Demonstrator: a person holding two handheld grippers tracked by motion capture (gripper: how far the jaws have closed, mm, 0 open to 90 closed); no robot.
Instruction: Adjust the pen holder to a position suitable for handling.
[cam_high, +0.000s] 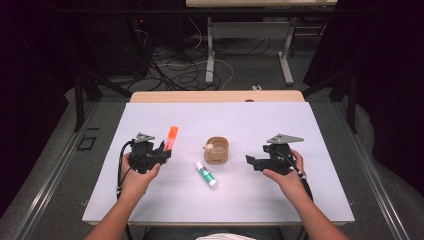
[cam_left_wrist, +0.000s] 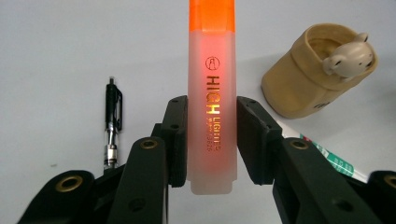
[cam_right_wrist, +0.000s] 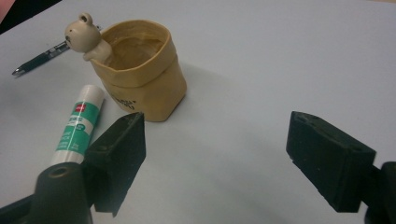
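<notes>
An orange highlighter (cam_left_wrist: 211, 93) with gold lettering is clamped between the jaws of my left gripper (cam_left_wrist: 211, 140), which is shut on its translucent body. From above, the left gripper (cam_high: 161, 151) holds the highlighter (cam_high: 171, 138) lifted at the table's left, its orange end pointing away. A tan pen cup (cam_high: 217, 150) with a small bear figure on its rim stands at the centre; its inside looks empty (cam_right_wrist: 140, 70). A green-and-white glue stick (cam_high: 206, 174) lies in front of the cup. My right gripper (cam_high: 251, 161) hovers right of the cup, jaws wide apart with nothing between them (cam_right_wrist: 215, 154).
A black pen (cam_left_wrist: 112, 122) lies on the white table (cam_high: 300, 195) near the left gripper. Beyond the table's far wooden edge (cam_high: 217, 96) are floor cables and a grey desk frame (cam_high: 248, 30).
</notes>
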